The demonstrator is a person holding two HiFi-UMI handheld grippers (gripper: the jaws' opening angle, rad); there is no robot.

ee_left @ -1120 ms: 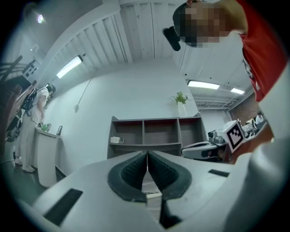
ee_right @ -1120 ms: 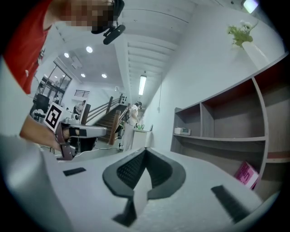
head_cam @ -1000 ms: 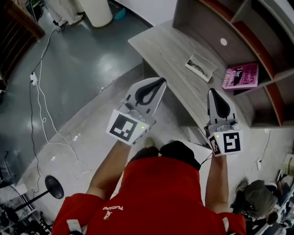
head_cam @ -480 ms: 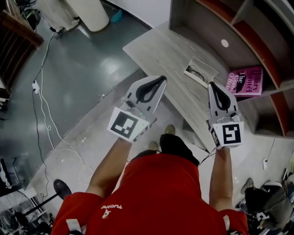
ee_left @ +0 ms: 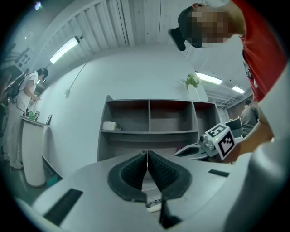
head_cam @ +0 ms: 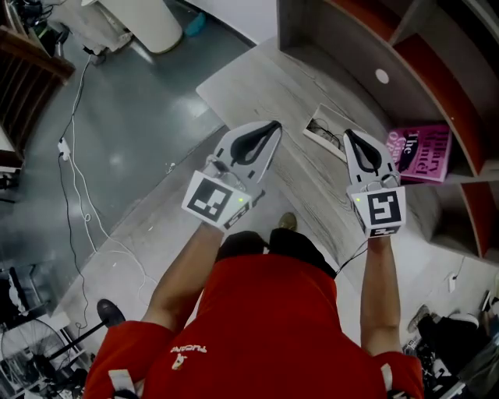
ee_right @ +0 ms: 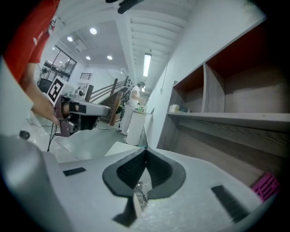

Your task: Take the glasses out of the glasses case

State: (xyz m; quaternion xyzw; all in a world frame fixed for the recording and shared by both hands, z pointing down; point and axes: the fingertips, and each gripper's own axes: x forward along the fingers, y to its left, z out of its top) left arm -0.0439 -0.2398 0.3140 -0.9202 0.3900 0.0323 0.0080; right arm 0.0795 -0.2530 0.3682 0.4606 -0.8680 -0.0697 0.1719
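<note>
An open white glasses case point(head_cam: 325, 131) with dark-framed glasses in it lies flat on the grey wooden desk point(head_cam: 257, 90). My left gripper point(head_cam: 273, 125) is shut and empty, held level just left of the case. My right gripper point(head_cam: 348, 135), also shut and empty, has its tips at the case's right edge; I cannot tell if they touch it. In the left gripper view the pads meet point(ee_left: 147, 154) and the case point(ee_left: 153, 205) shows below them. In the right gripper view the tips meet point(ee_right: 146, 149) with the glasses point(ee_right: 140, 192) under them.
A pink book point(head_cam: 425, 151) lies on the lower shelf of the grey shelving unit point(head_cam: 366, 39) behind the desk. A white box point(ee_left: 109, 125) sits on a shelf. Cables trail over the floor point(head_cam: 78, 203) at left. A white cylinder point(head_cam: 148, 19) stands beyond the desk.
Both grippers have moved forward over the desk and closed in on the glasses case. The right one has sunk toward the case's right edge. Both stay shut.
</note>
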